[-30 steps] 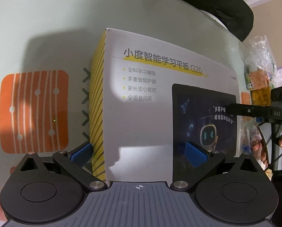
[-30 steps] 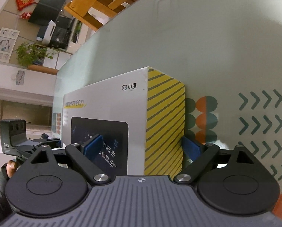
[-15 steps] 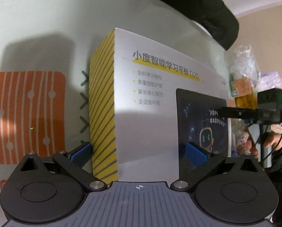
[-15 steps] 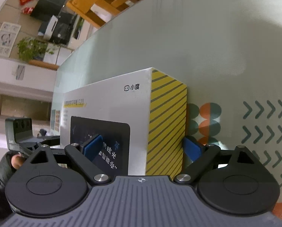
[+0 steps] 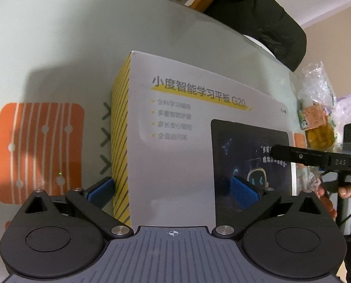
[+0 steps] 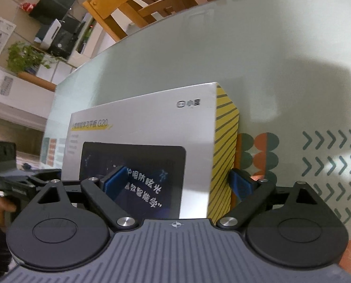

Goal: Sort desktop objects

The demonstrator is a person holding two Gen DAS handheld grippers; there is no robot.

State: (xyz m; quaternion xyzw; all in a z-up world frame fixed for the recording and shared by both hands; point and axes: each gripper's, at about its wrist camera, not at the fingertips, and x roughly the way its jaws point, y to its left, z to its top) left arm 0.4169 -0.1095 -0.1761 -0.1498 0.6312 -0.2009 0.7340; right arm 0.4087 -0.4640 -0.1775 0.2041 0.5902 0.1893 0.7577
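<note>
The white tablet box [image 5: 175, 155] lies flat on the pale table [image 5: 57, 47], held at opposite ends by both grippers. The left gripper [image 5: 173, 192] clamps one yellow-striped end, one blue pad on top and one underneath, and the right gripper [image 6: 177, 184] grips the far striped end likewise. Snack bags [image 5: 316, 122] sit beyond the box, to the left gripper's right.

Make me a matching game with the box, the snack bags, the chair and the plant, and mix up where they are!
Things:
1. tablet box
2. snack bags
3. wooden chair
4. potted plant

Places:
A. on a far shelf
B. between both grippers' jaws
C. beyond the table's far edge
D. on the table past the box's end

Pairs: 1-B, 2-D, 3-C, 4-A
</note>
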